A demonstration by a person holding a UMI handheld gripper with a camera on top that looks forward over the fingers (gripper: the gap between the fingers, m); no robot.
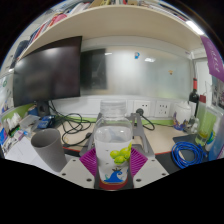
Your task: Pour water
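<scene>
A clear plastic bottle with a picture of green fruit and a blue shape on its label stands upright between my fingers, and my gripper is shut on it. Both magenta pads press against its sides. The bottle looks lifted above the white desk. A grey cup stands on the desk to the left of the bottle, about level with it and apart from it. I cannot tell the water level in the bottle.
A dark monitor stands at the back left, with tangled cables under it. A coiled blue cable lies at the right. A shelf runs overhead. Wall sockets sit behind the bottle.
</scene>
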